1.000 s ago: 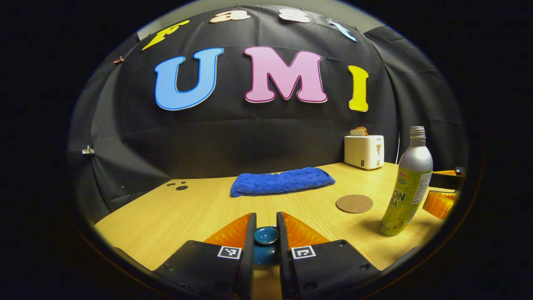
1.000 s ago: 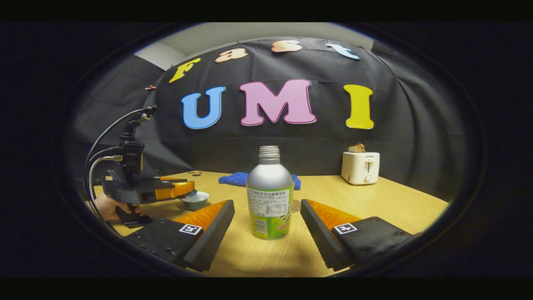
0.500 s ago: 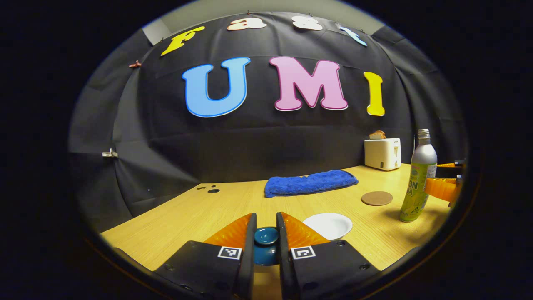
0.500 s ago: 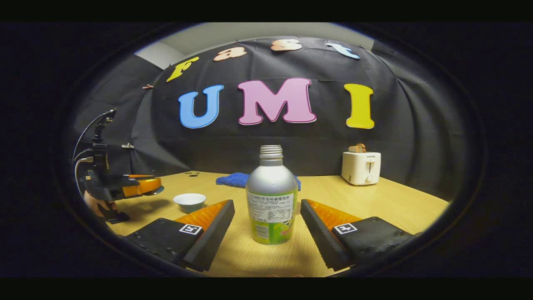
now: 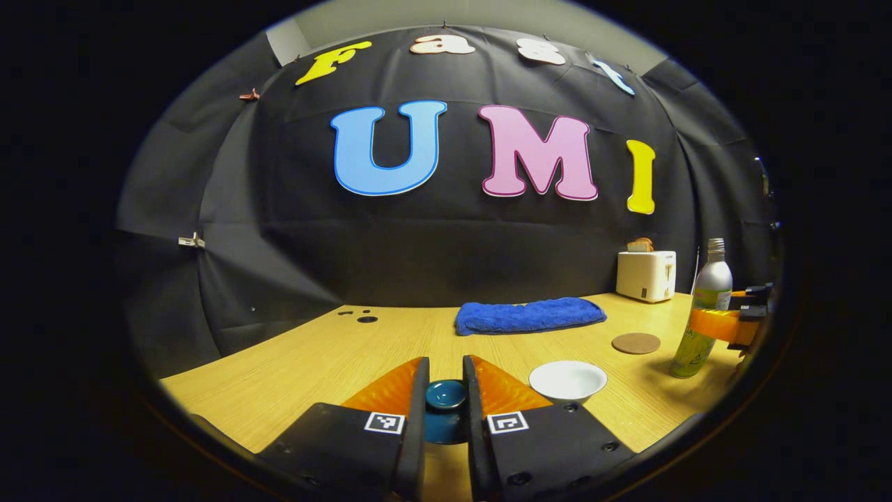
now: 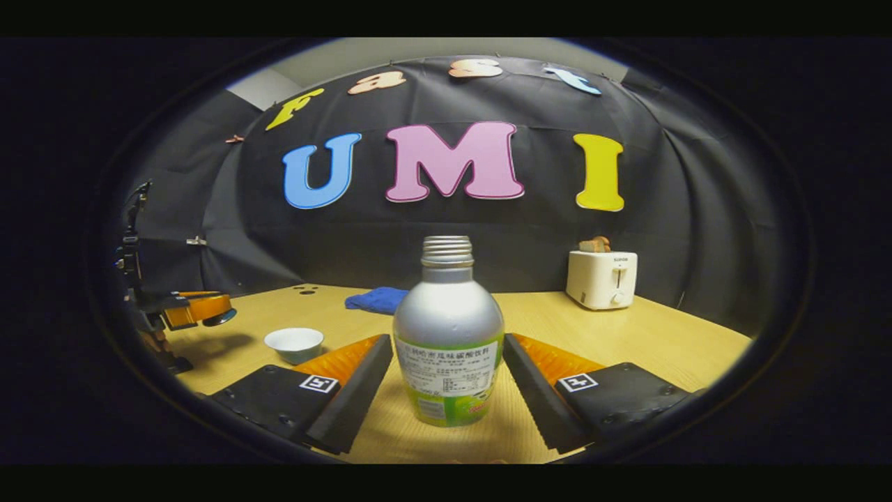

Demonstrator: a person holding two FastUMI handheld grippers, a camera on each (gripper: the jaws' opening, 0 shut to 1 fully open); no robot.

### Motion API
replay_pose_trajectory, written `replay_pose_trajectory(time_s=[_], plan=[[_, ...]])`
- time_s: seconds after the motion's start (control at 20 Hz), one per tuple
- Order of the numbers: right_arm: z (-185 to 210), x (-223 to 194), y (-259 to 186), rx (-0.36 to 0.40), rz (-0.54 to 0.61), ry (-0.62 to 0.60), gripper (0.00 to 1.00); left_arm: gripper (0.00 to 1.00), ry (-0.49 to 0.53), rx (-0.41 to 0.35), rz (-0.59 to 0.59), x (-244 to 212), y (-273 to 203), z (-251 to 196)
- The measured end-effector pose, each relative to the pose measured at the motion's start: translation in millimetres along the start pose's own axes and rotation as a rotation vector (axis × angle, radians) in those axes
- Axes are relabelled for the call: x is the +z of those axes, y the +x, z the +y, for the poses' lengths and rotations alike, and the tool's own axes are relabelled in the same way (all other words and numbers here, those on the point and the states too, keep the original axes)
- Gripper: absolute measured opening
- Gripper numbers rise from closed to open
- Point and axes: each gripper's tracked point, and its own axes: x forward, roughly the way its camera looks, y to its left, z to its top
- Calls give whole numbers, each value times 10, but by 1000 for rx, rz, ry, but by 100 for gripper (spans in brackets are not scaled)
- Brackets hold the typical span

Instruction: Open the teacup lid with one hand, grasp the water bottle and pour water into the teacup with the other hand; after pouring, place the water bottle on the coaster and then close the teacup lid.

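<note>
The left tool [image 5: 444, 401] pinches the dark blue ceramic lid [image 5: 446, 394] clear of the open white teacup [image 5: 567, 380], while the right tool [image 6: 446, 380] stands wide around the silver-and-green water bottle [image 6: 448, 348], not yet gripping. Next, I'd judge, it must close and lift to pour. Beyond, the round cork coaster [image 5: 635, 343] lies unobstructed on the wooden surface [image 5: 313, 355], before a blue towel [image 5: 529, 314] and white toaster [image 6: 601, 279].

The water bottle [image 6: 448, 348] is wearing a paper label with tiny print that is too small to read. The toaster [image 6: 601, 279] is showing one little dark word near its top, also too small to read. The left tool [image 5: 444, 362] and the right tool [image 6: 446, 339] are carrying square black-and-white tags [image 5: 385, 422] with blocky patterns, not letters.
</note>
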Motion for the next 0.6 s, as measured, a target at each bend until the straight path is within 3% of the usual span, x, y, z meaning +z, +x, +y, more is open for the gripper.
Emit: replay_pose_trajectory(time_s=[0.35, 0.45, 0.5, 0.6], plan=[[-51, -8, 121, -29, 5, -2, 98, 29, -1, -33, -2, 0, 2, -47], [-15, -23, 116, -12, 18, -6, 92, 29, -1, -34, -3, 5, 3, -46], [-23, -18, 133, -12, 17, -5, 83, 29, -1, -34, -3, 13, 0, -49], [-33, -20, 140, -15, 20, -4, 82, 29, -1, -35, -3, 11, 7, -46]])
